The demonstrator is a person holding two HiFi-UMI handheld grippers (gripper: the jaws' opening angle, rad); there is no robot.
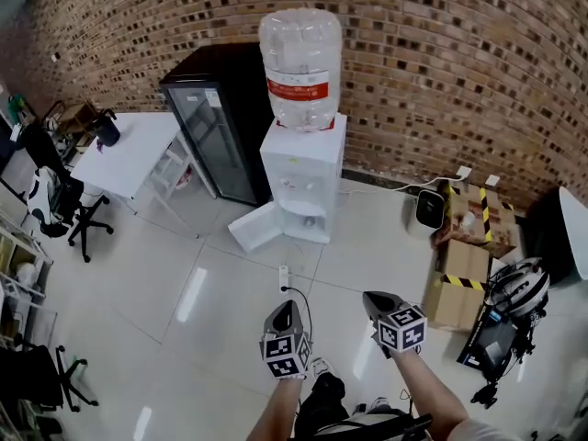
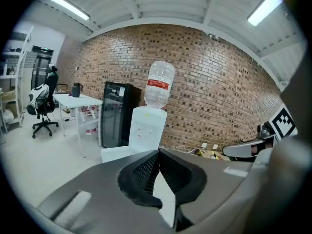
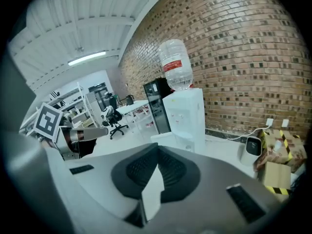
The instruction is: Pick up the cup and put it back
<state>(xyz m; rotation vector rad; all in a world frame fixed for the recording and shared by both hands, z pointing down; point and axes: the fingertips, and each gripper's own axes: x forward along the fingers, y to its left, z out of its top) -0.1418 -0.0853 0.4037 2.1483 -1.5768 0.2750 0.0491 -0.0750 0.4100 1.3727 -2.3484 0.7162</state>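
Brick wall (image 1: 441, 53) spans the head view from 9 to 3 o'clock, above a white tiled floor (image 1: 184, 274). A black glass-door fridge (image 1: 216, 127) stands just beside a white water dispenser (image 1: 303, 168), at its 10 o'clock. The dispenser carries an inverted clear bottle (image 1: 300, 62). The left gripper (image 1: 285, 307) and right gripper (image 1: 377, 299) sit near 6 o'clock, well apart from the dispenser. Each has its jaws closed tip to tip with nothing between them. A small pale object, probably the cup (image 1: 310, 221), rests in the dispenser's tap recess; it is too small to confirm.
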